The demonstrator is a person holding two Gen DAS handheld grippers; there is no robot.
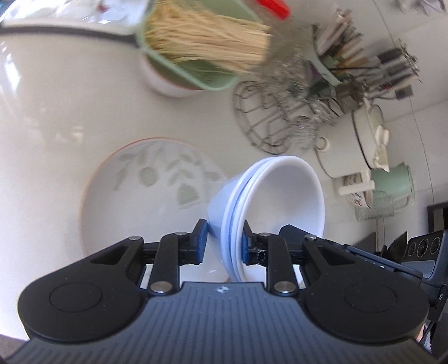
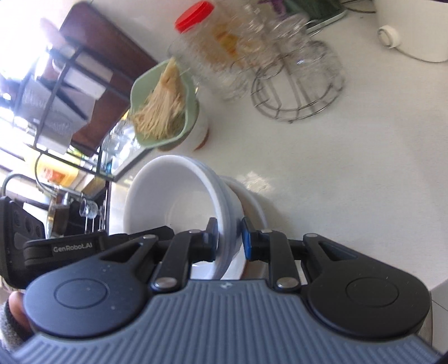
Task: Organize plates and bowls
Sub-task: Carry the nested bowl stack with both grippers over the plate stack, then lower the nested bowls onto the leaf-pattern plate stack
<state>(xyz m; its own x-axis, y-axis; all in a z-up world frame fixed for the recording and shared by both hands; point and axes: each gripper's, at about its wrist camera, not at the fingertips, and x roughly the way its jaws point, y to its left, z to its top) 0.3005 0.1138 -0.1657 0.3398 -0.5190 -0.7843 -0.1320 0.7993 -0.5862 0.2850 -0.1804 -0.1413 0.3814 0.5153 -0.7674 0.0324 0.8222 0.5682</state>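
A stack of nested white bowls (image 1: 280,193) is held between both grippers above the white counter. My left gripper (image 1: 224,238) is shut on the stack's rim, one pad inside and one outside. My right gripper (image 2: 229,238) grips the opposite rim of the same white bowls (image 2: 173,201). Below the stack lies a white plate with a green leaf pattern (image 1: 140,184), seen in the left wrist view; its rim (image 2: 257,207) shows just behind the bowls in the right wrist view.
A green bowl of dry noodles (image 1: 196,47) sits on a white cup (image 2: 200,126). A wire glass rack (image 2: 296,92), a red-lidded jar (image 2: 196,16), a utensil holder (image 1: 341,53), white pots (image 1: 364,134) and a green mug (image 1: 392,182) stand around.
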